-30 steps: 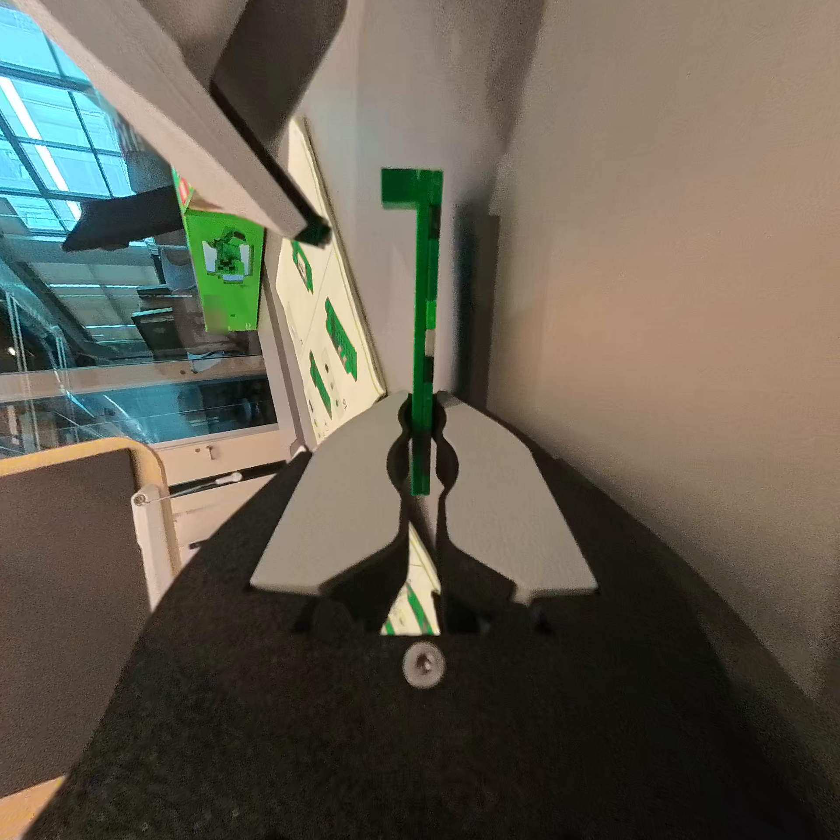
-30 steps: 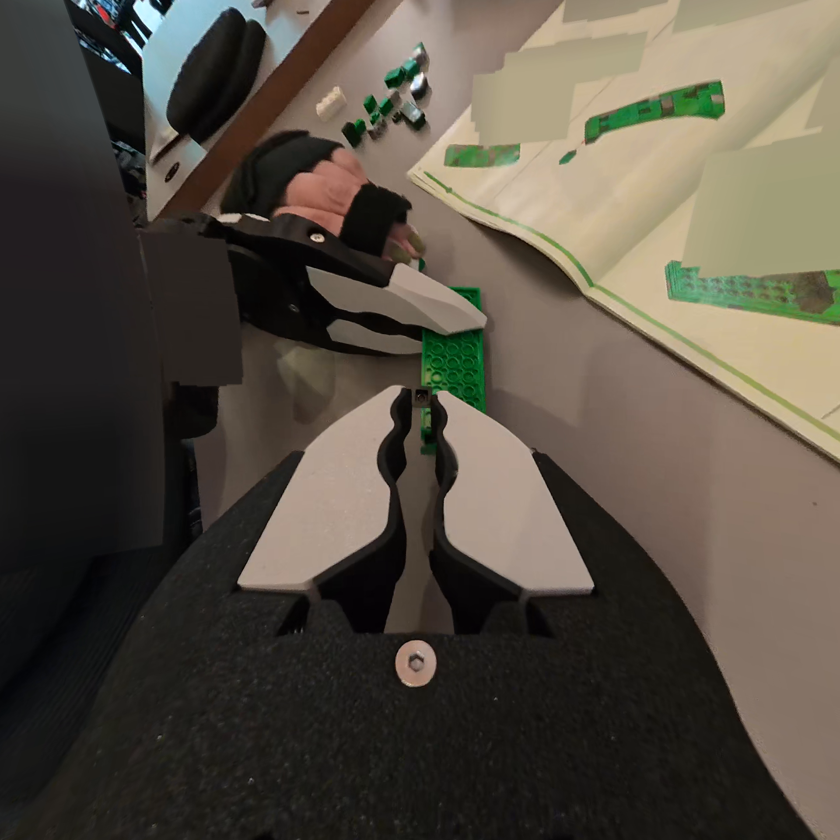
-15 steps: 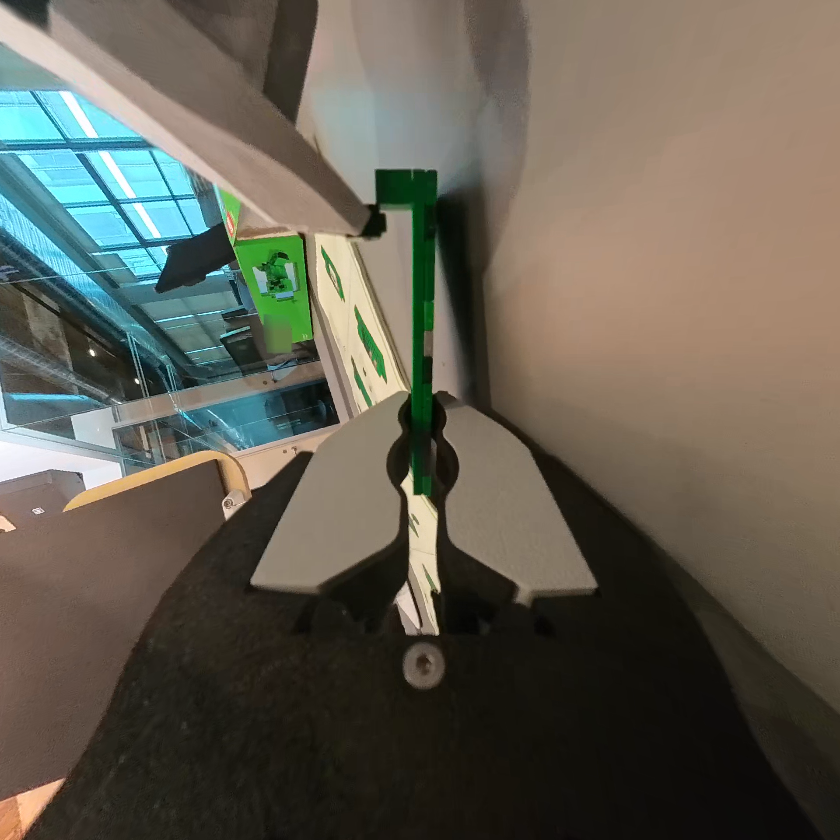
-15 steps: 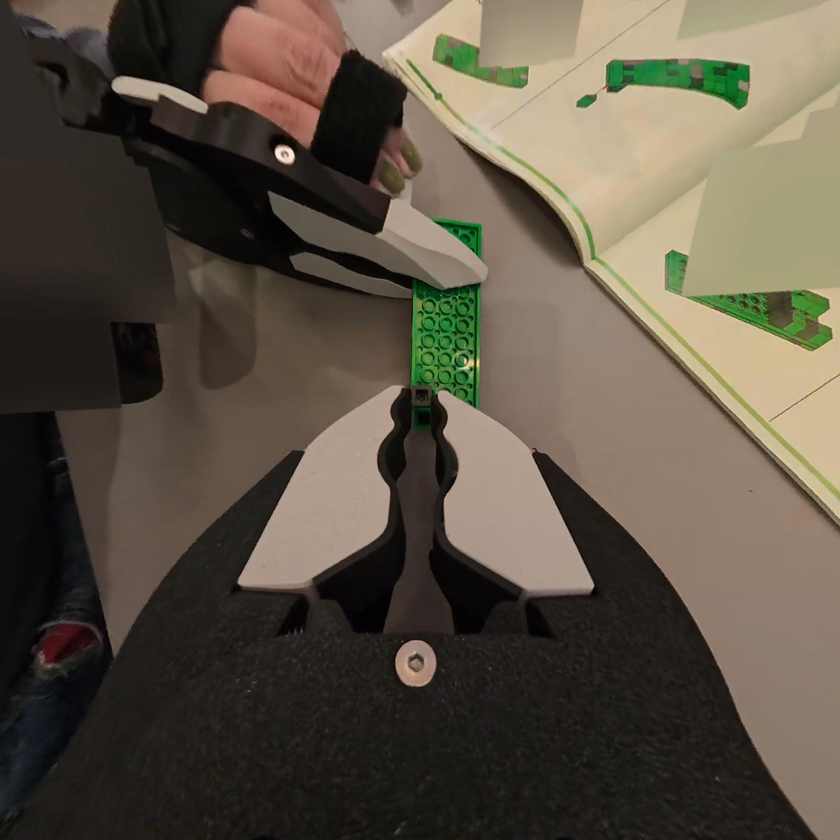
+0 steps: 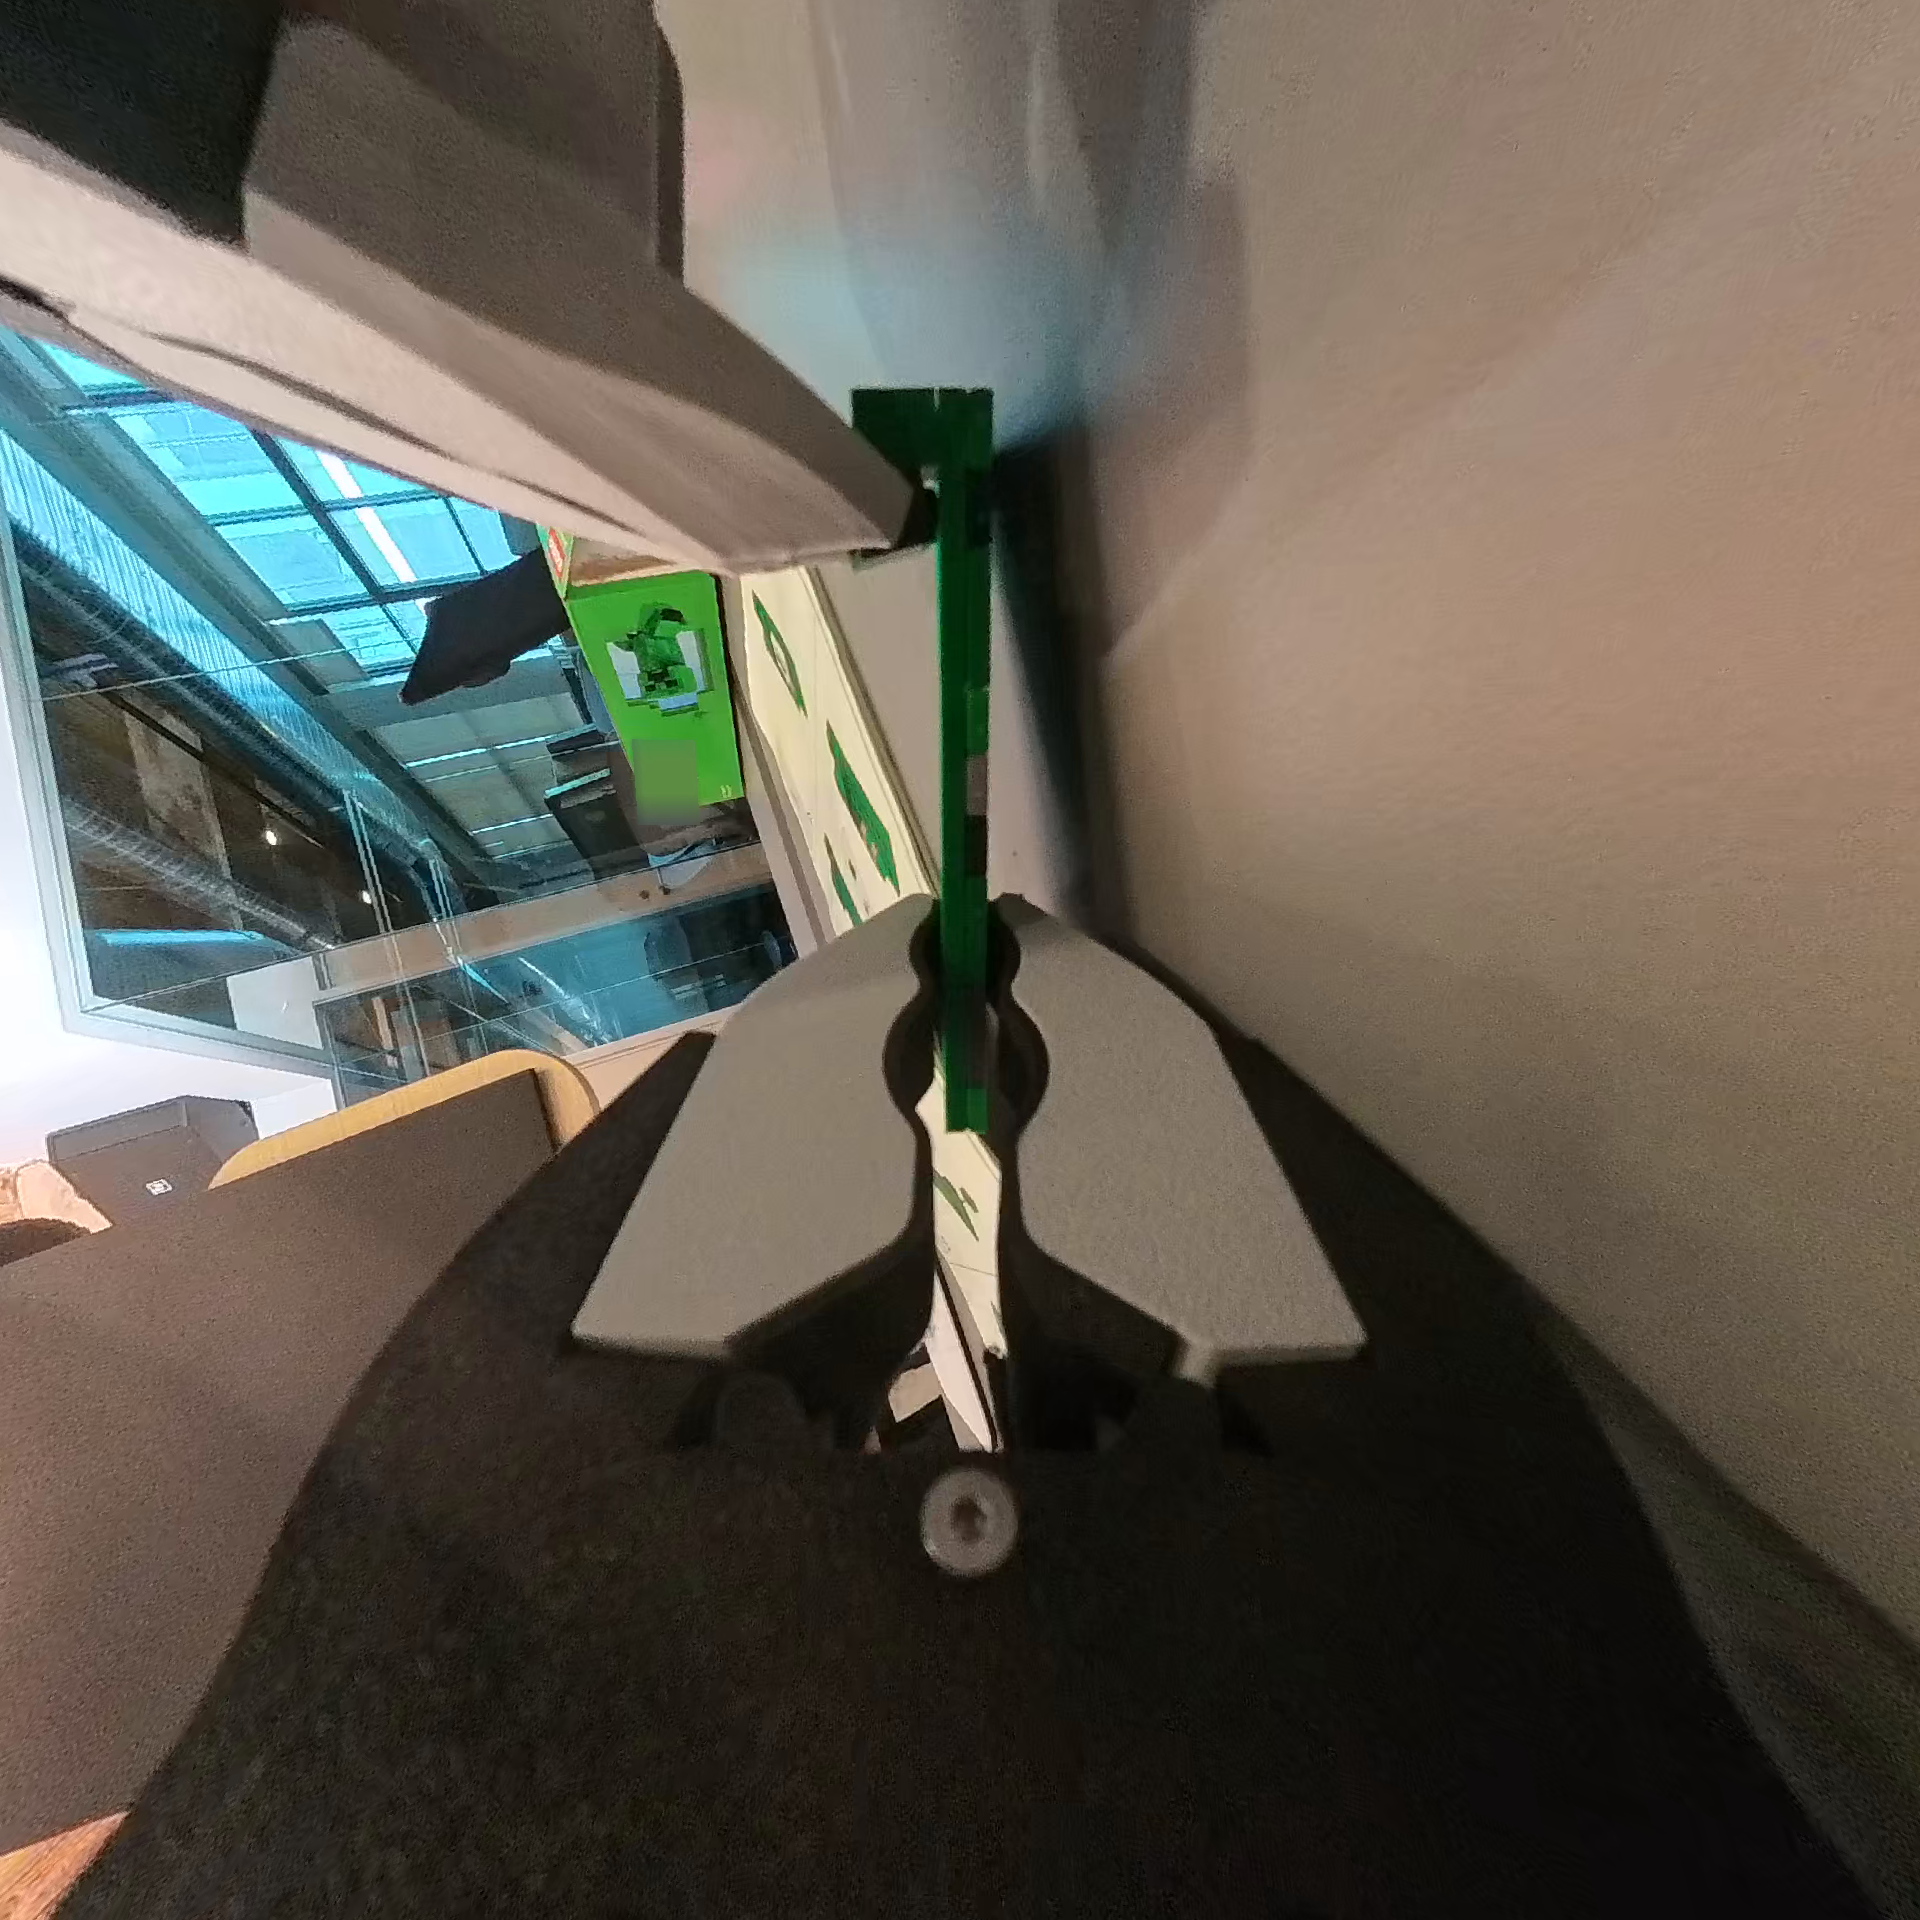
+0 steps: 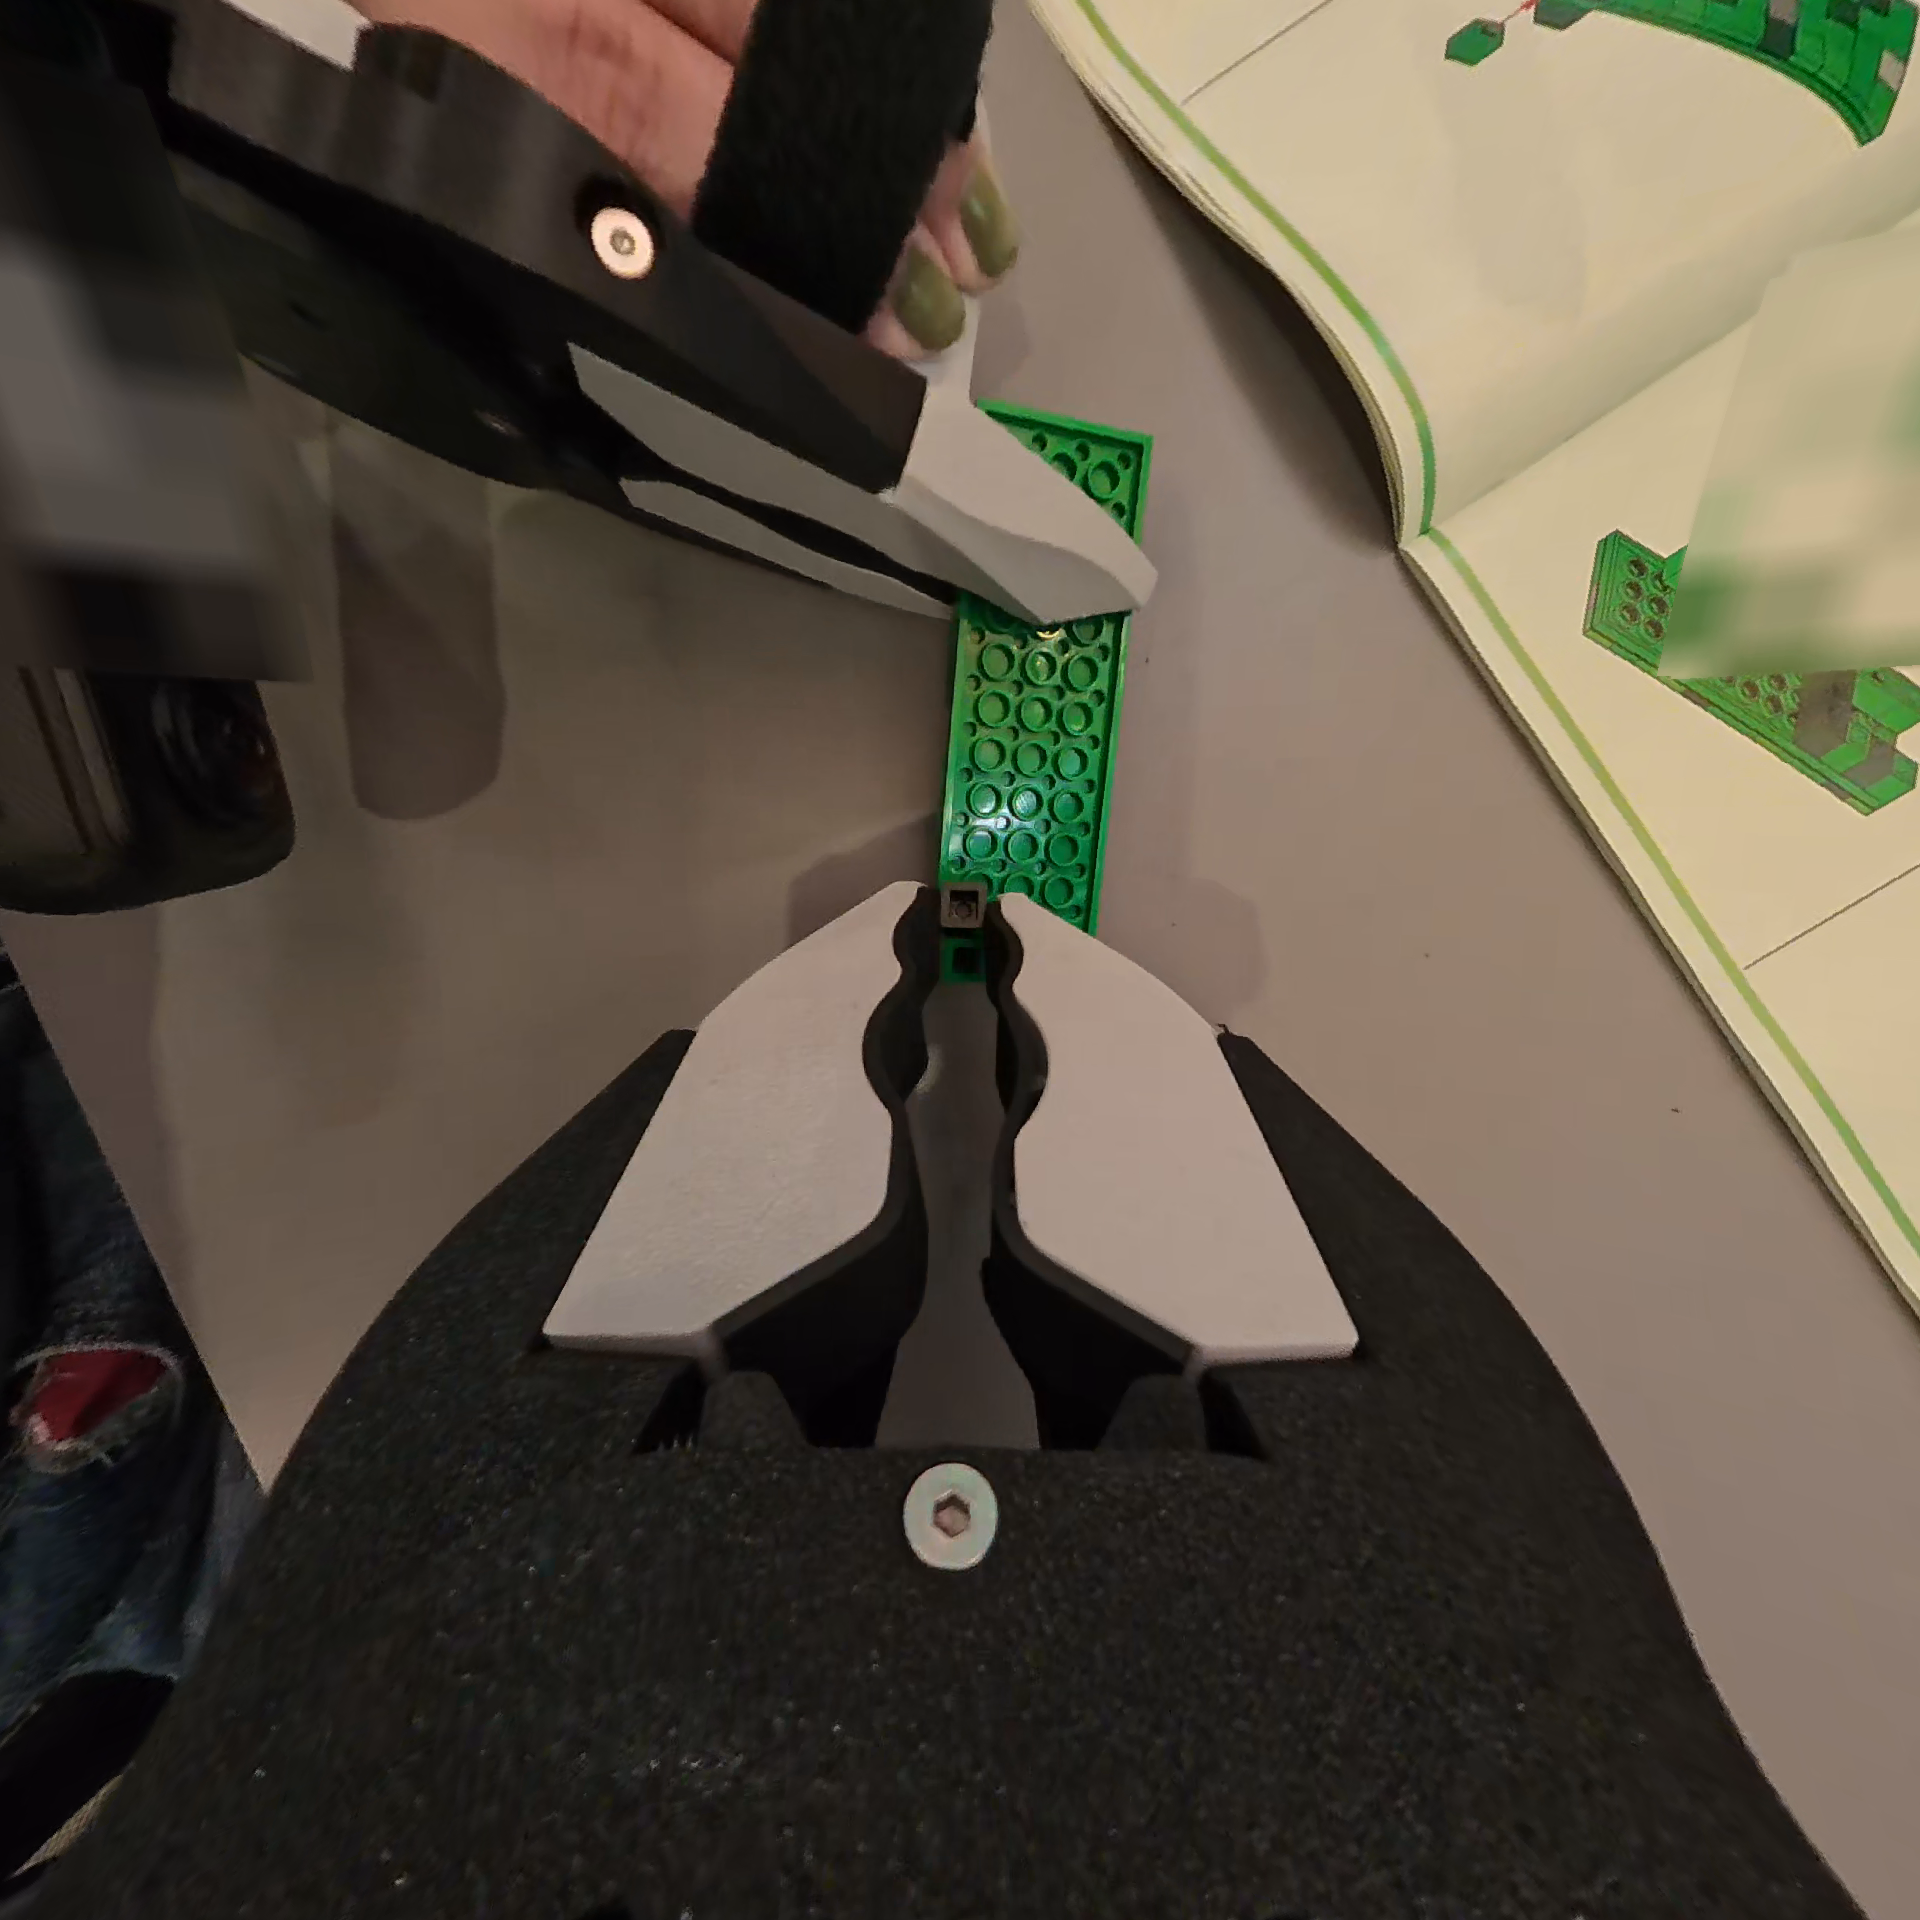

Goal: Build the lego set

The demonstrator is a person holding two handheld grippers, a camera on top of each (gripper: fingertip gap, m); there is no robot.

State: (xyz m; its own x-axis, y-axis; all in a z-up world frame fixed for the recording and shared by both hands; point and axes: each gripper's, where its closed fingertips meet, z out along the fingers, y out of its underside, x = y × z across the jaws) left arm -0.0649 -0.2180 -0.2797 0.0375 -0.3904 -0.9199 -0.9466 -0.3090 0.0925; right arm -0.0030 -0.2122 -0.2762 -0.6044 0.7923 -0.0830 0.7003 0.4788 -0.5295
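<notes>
2 grippers meet at one long green plate, which shows its underside of round sockets in the right wrist view. At the far left of that view a camera lens sits under the black body of the left gripper, and a hand in a black fingerless glove grips it from above. Its grey fingers are clamped together on the plate's far end, one above and one below. In the middle, the right gripper pinches 1 small grey brick at its tips, pressed against the plate's near end beside a small green piece. To the right, an open instruction booklet lies on the grey table, near the plate but apart from it.

From the left wrist view, the right gripper's finger comes in from the upper left to touch the plate's far end. A green box stands behind it, then the booklet, then the plate seen edge-on, nipped in the left gripper.
</notes>
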